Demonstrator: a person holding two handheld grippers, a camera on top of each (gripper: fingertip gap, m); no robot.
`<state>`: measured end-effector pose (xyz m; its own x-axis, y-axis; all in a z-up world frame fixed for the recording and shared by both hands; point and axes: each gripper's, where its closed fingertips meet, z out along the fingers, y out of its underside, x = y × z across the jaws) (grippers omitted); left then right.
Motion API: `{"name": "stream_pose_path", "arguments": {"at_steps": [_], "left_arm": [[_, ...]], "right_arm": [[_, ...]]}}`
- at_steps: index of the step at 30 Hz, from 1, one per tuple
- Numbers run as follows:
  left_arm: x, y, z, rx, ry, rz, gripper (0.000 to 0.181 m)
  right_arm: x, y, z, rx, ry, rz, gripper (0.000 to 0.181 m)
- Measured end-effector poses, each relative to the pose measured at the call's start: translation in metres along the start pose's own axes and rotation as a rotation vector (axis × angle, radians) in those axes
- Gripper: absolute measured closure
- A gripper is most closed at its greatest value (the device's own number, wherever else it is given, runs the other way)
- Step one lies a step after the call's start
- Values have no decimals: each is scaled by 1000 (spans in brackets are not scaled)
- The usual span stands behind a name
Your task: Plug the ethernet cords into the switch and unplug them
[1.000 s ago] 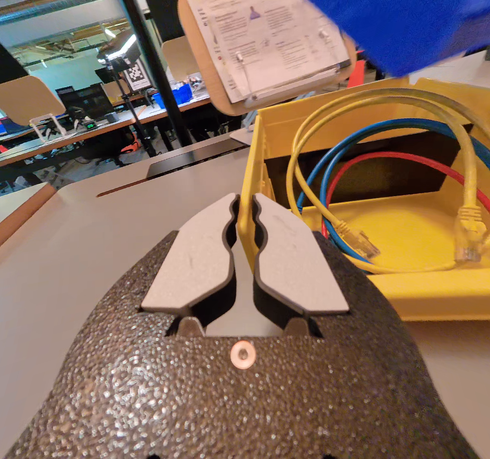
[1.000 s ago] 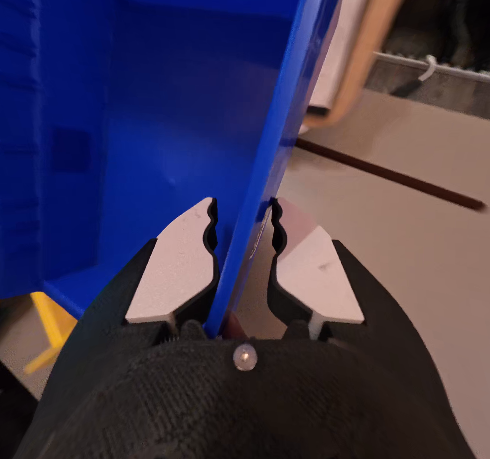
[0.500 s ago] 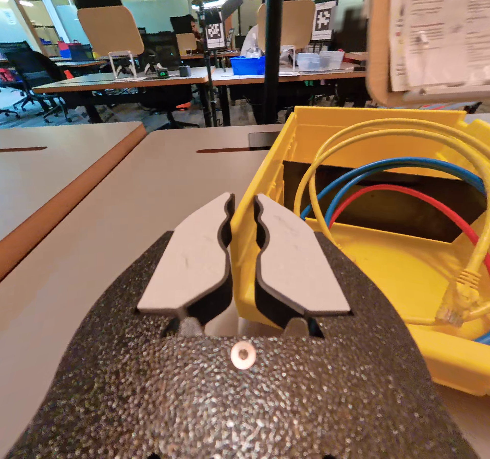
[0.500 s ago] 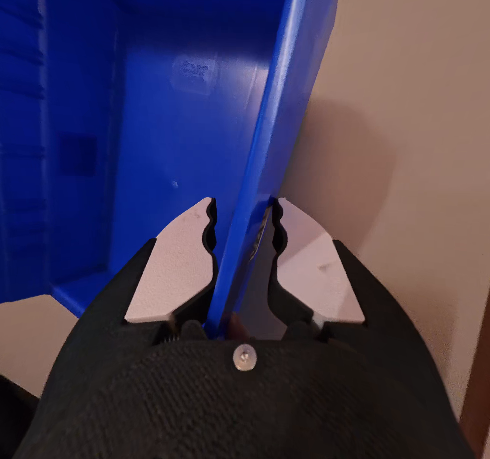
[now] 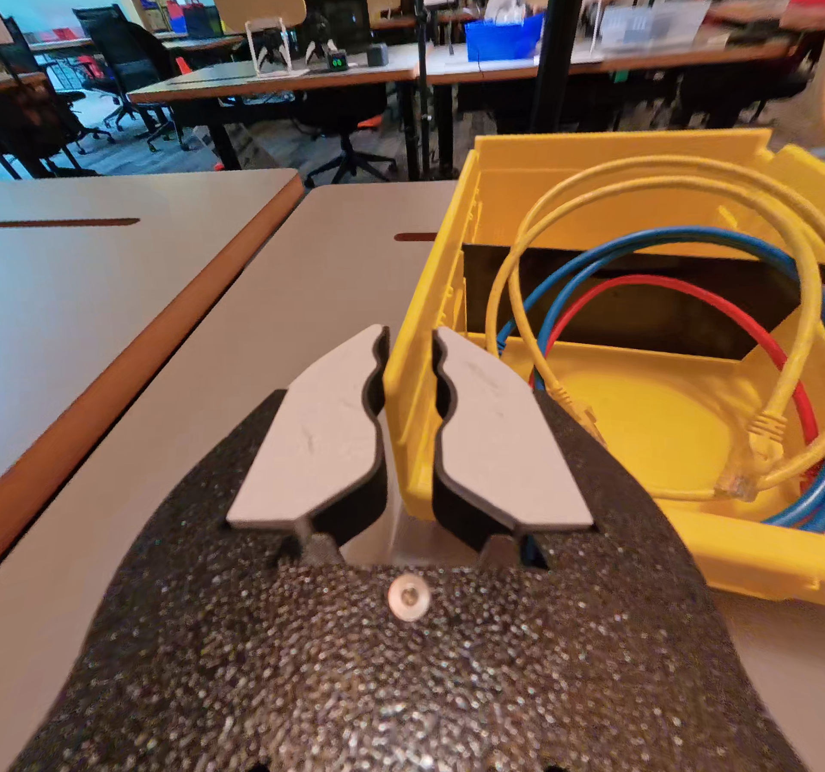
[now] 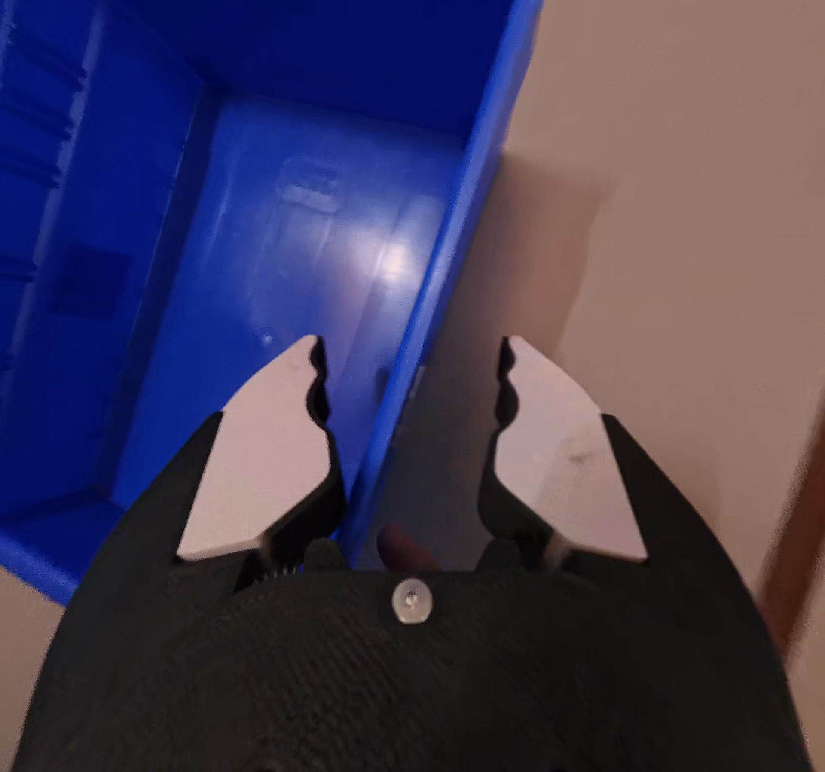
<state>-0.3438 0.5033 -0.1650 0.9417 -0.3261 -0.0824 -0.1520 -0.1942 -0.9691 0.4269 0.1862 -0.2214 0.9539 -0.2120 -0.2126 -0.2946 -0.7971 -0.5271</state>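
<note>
A yellow bin holds coiled yellow, blue and red ethernet cords. A clear plug of the yellow cord lies on the bin floor, and a black panel crosses the back. No switch is visible. My left gripper is shut on the yellow bin's left wall. In the right wrist view my right gripper is open, with its fingers on either side of the right wall of an empty blue bin and not touching it.
Both bins are on a beige table, also seen in the right wrist view. A second table with a brown edge adjoins on the left. A black pole, desks and office chairs stand beyond the far edge.
My right gripper has opened and let go of the blue bin's wall, and the bin now sits low against the table. My left gripper has swung round with the yellow bin still in it.
</note>
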Motion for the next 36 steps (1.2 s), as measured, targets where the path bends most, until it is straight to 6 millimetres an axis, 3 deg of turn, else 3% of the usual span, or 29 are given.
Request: {"name": "stream_pose_path", "arguments": {"at_steps": [3, 5, 7, 9, 11, 13, 15, 18, 22, 26, 31, 36], "left_arm": [[13, -19, -8, -17, 54, 121, 137], [19, -42, -13, -7, 78, 202, 133], [36, -64, -13, -27, 170, 258, 130], [56, -82, -6, -98, 279, 278, 121], [81, -100, 5, -184, 402, 288, 111], [107, -116, 20, -257, 487, 351, 102], [129, -122, 40, -344, 541, 454, 100], [158, -108, 70, -564, 591, 579, 96], [172, -85, 111, -776, 552, 809, 95], [181, -47, 136, -1010, 578, 847, 94], [184, 9, 140, -1247, 714, 839, 91], [185, 29, 151, -1298, 674, 701, 84]], "right_arm": [[13, -14, -42, 72, 190, -109, 102], [1, -26, -78, 191, 269, -166, 101], [-41, -34, -106, 334, 217, -216, 97], [-102, -35, -120, 472, 74, -293, 101], [-168, -23, -119, 547, -103, -400, 102], [-220, -5, -109, 577, -230, -495, 101], [-256, 13, -94, 569, -300, -562, 101], [-290, 26, -77, 545, -348, -622, 104], [-309, 30, -66, 503, -315, -667, 100], [-320, 48, -59, 450, -374, -712, 100], [-308, 48, -52, 436, -299, -689, 103], [-310, 54, -50, 435, -314, -703, 103]]}}
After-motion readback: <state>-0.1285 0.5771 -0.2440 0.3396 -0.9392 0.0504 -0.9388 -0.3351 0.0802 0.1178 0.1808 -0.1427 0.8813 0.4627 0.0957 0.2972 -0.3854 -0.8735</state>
